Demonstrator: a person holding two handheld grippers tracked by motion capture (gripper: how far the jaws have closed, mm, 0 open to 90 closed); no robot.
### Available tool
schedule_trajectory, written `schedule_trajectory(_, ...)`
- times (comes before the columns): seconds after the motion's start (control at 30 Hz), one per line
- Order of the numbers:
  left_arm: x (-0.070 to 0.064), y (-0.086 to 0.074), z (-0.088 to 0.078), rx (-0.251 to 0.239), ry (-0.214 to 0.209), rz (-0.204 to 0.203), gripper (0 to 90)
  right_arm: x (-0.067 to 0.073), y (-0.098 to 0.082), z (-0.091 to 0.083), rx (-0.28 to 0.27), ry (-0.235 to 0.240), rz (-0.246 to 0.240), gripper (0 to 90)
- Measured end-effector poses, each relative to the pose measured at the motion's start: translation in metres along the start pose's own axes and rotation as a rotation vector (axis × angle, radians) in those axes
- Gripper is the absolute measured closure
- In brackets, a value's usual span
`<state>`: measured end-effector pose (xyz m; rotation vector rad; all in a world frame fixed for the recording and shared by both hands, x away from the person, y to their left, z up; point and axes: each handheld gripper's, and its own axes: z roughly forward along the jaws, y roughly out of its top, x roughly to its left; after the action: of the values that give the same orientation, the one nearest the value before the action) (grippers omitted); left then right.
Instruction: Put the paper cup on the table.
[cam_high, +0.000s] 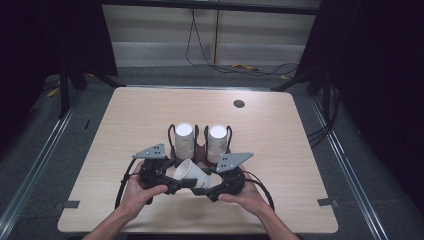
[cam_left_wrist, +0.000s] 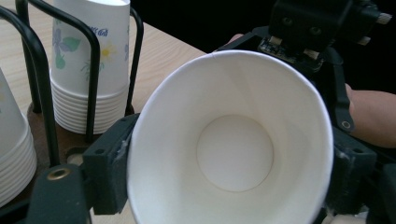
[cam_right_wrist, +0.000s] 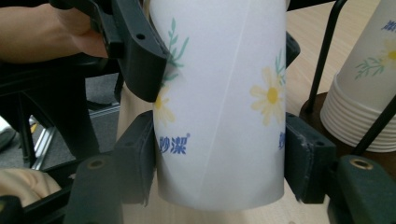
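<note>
Both grippers on one empty cup (cam_high: 191, 173)
Left gripper (cam_high: 176, 186) clamps its rim, right gripper (cam_high: 204, 190) its base; stacks fill the far rack (cam_high: 198, 150).

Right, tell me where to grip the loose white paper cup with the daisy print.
Grip the white daisy-print paper cup across its side wall near the base, jaws on opposite sides: it tapers narrower there, and the thin open rim probably squashes out of round.

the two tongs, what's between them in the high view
One loose paper cup lies on its side between the left tongs and the right tongs, both gripping it, in front of the cup rack.
</note>
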<state>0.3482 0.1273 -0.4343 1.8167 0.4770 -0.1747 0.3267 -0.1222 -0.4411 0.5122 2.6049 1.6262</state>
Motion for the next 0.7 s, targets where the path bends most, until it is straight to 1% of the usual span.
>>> schedule_trajectory(0.03,-0.0007,0.0001,-0.0002,-0.004,-0.001,0.000,21.0,0.0000,-0.0001,0.0003,0.002,0.009,0.010,35.4)
schedule_trajectory(0.2,-0.0016,-0.0002,-0.0006,-0.003,0.006,0.019,23.7,-0.0010,-0.0009,0.0023,0.015,0.013,0.011,33.8)
schedule_trajectory(0.23,-0.0019,-0.0002,-0.0007,-0.003,0.010,0.021,24.2,-0.0018,-0.0013,0.0029,0.017,0.016,0.017,33.3)
schedule_trajectory(0.3,-0.0026,-0.0003,-0.0014,-0.005,0.019,0.035,24.3,-0.0034,-0.0018,0.0040,0.025,0.017,0.028,31.2)
schedule_trajectory(0.33,-0.0026,-0.0001,-0.0019,-0.004,0.020,0.033,24.3,-0.0039,-0.0021,0.0045,0.025,0.018,0.033,29.4)
schedule_trajectory(0.43,-0.0007,-0.0001,-0.0026,0.003,0.021,0.030,24.3,-0.0055,-0.0036,0.0059,0.042,0.012,0.045,25.8)
schedule_trajectory(0.5,-0.0001,-0.0014,-0.0022,0.010,0.023,0.030,24.3,-0.0066,-0.0048,0.0070,0.052,-0.001,0.057,19.4)
schedule_trajectory(0.6,0.0008,-0.0021,-0.0018,0.021,0.025,0.032,24.1,-0.0076,-0.0058,0.0070,0.056,-0.007,0.068,17.5)
schedule_trajectory(0.67,0.0018,-0.0016,-0.0028,0.021,0.041,0.034,23.7,-0.0085,-0.0060,0.0060,0.062,-0.016,0.072,16.5)
schedule_trajectory(0.7,0.0024,-0.0013,-0.0036,0.020,0.042,0.031,23.6,-0.0091,-0.0062,0.0054,0.061,-0.023,0.074,16.5)
